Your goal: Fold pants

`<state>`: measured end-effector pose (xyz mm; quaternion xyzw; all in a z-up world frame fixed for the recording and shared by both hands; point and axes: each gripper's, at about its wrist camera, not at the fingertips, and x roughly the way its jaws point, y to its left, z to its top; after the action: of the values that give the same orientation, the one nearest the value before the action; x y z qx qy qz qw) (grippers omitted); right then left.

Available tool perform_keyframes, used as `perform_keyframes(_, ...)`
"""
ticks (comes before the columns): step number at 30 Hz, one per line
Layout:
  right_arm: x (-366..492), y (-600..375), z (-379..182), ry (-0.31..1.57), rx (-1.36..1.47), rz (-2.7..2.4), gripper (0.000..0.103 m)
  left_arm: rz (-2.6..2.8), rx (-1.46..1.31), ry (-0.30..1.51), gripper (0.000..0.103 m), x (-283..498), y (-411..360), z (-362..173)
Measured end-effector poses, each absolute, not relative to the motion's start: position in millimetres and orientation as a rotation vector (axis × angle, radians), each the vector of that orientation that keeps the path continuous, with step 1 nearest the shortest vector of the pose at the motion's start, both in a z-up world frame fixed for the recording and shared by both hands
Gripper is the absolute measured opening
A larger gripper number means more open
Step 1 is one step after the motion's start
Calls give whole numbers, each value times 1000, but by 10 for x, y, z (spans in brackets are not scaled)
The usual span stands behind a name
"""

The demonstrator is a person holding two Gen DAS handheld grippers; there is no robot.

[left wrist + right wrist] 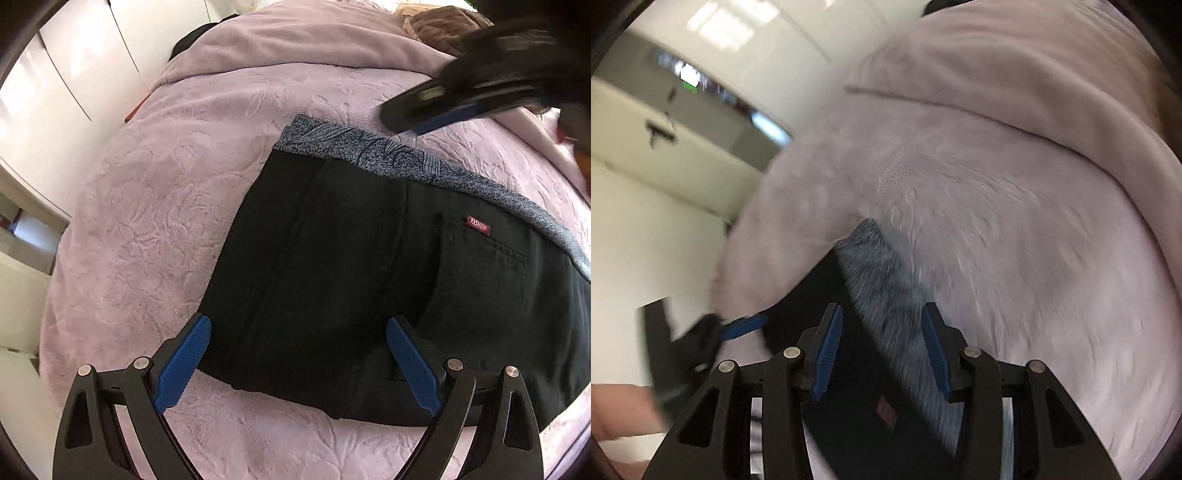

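Folded black pants [351, 277] with a small red label [479, 225] lie on a pale lilac bedspread [166, 184]. A grey-blue patterned garment [369, 147] pokes out along their far edge. My left gripper [299, 322] hovers over the pants' near end, open, with nothing between its blue pads. My right gripper [443, 107] is a blur at the upper right, off the pants. In its own blurred view the right gripper [882, 309] is open above the patterned garment [882, 280] and the pants [857, 387], holding nothing. One blue pad of the left gripper [742, 326] shows at the left.
White wardrobe doors [74, 74] stand beyond the bed's left edge. Brown bedding [443, 22] lies at the head of the bed. A hand [613, 410] shows at the lower left of the right wrist view. The bedspread [1034, 221] spreads wide around the pants.
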<state>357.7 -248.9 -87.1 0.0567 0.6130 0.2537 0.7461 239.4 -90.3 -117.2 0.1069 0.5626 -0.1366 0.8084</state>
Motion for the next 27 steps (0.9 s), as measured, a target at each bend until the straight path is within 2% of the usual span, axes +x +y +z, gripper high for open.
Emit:
perform_keyframes(3, 3715, -2365, -1113, 1403, 53, 556, 48, -297, 221, 1187, 97, 2374, -883, -1189)
perform_keyframes(4, 3731, -2359, -1154, 1423, 55, 561, 44, -298, 219, 1183, 97, 2369, -876, -1189)
perform_keyframes(5, 3748, -2361, -1179, 1440, 65, 568, 10, -300, 215, 1180, 97, 2381, -858, -1204)
perform_keyframes(6, 3729, -2364, -1156, 1444, 72, 581, 6, -301, 208, 1177, 97, 2377, -838, -1195)
perform_keyframes(11, 3645, -2212, -824, 1361, 18, 710, 4, -292, 161, 1173, 97, 2310, -701, -1110)
perform_keyframes(16, 3874, -2191, -1306, 1441, 19, 542, 4, -262, 208, 1181, 97, 2367, -731, -1137)
perform_keyframes(18, 3790, -2293, -1225, 1393, 90, 507, 7, -279, 196, 1162, 97, 2442, -754, -983)
perform_keyframes(20, 3667, -2508, -1056, 1372, 176, 438, 18, -302, 175, 1138, 97, 2558, -807, -840)
perform_keyframes(24, 3130, -2984, -655, 1319, 224, 305, 18, -331, 193, 1134, 97, 2863, -1077, -844)
perform_keyframes(27, 2593, -3089, -702, 1357, 251, 210, 18, -292, 239, 1158, 97, 3028, -1236, -1088)
